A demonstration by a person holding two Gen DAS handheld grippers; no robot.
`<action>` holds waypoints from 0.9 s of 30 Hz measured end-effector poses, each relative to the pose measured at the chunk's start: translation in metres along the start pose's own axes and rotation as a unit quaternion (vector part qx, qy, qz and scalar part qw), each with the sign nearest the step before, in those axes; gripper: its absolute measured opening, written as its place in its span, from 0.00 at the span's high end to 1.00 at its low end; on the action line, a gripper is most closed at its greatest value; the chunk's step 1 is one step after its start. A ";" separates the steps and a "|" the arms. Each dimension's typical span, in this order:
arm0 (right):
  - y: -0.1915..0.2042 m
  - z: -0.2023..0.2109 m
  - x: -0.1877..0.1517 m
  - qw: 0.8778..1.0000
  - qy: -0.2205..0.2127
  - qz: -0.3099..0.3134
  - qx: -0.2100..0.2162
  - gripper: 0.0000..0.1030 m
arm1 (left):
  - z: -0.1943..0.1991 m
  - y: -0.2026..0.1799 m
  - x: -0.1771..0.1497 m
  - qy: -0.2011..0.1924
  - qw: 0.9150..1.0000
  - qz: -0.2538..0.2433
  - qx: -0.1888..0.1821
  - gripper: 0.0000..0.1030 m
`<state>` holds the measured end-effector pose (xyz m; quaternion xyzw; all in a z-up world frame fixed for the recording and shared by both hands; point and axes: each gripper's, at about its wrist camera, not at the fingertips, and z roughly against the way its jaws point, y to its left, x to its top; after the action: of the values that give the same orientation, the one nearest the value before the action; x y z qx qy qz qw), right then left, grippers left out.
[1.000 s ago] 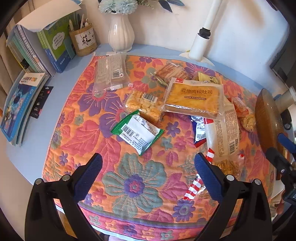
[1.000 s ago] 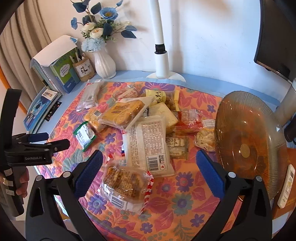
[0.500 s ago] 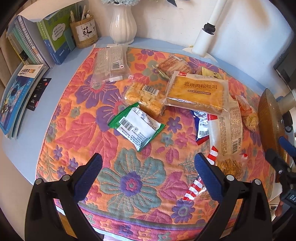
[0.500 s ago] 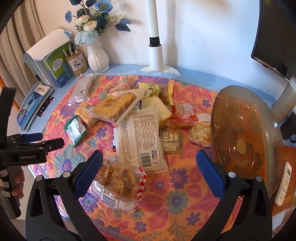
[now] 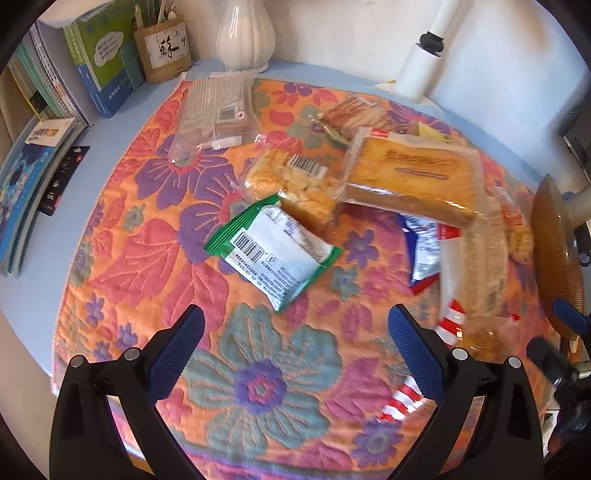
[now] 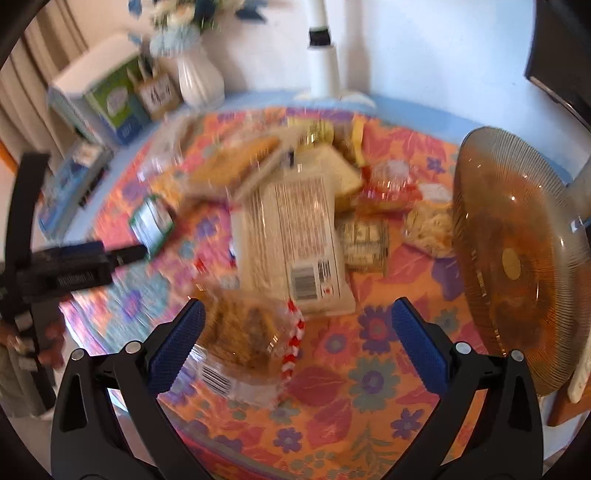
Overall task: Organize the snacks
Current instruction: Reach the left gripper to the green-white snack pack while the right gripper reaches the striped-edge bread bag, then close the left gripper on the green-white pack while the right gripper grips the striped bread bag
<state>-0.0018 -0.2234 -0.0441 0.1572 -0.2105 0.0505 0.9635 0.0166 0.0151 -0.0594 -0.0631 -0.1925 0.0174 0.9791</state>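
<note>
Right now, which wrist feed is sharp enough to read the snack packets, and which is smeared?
Left wrist view: mostly sharp, the green packet barcode legible, only fisheye bending at the edges. Right wrist view: motion-blurred, worst toward the left, over the vase; the amber plate stays clearer.

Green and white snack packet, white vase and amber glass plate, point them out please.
Green and white snack packet [image 5: 275, 251], left wrist view, white printed middle.
White vase [image 5: 245, 35], left wrist view, belly.
Amber glass plate [image 6: 517, 258], right wrist view, ribbed inner surface.

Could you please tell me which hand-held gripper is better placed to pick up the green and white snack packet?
Left. The left hand-held gripper is open with the green and white snack packet just ahead of its fingers. The right hand-held gripper faces the red-striped pastry bag instead.
</note>
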 end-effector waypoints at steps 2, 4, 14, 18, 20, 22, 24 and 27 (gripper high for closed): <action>0.002 -0.010 -0.004 1.000 0.017 0.011 -0.001 0.03 | -0.008 0.006 0.000 -0.005 1.000 0.012 -0.009 0.05; 0.002 -0.018 -0.010 0.998 0.036 0.006 0.042 0.03 | -0.015 0.012 0.001 -0.006 1.000 0.023 -0.015 0.05; 0.021 -0.047 -0.023 0.986 0.104 -0.017 0.133 0.03 | -0.052 0.012 0.013 0.008 1.000 -0.026 -0.004 0.05; 0.037 -0.055 -0.022 0.991 0.092 0.024 0.097 0.03 | -0.064 0.012 0.014 0.003 0.999 -0.037 0.013 0.05; 0.040 -0.061 -0.023 0.992 0.091 0.036 0.078 0.06 | -0.067 0.011 0.013 -0.005 0.999 -0.041 0.024 0.06; 0.042 -0.068 -0.023 0.993 0.090 0.046 0.059 0.14 | -0.066 0.014 0.013 -0.009 0.999 -0.043 0.024 0.10; 0.041 -0.067 -0.022 0.994 0.081 0.041 0.063 0.18 | -0.063 0.015 0.013 -0.020 0.998 -0.046 0.026 0.19; 0.038 -0.061 -0.022 0.994 0.066 0.039 0.073 0.24 | -0.058 0.023 0.011 -0.023 0.999 -0.040 0.016 0.30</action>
<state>-0.0041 -0.1682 -0.0947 0.2150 -0.1478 0.1131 0.9587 0.0491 0.0316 -0.1115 -0.0395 -0.2173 -0.0170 0.9752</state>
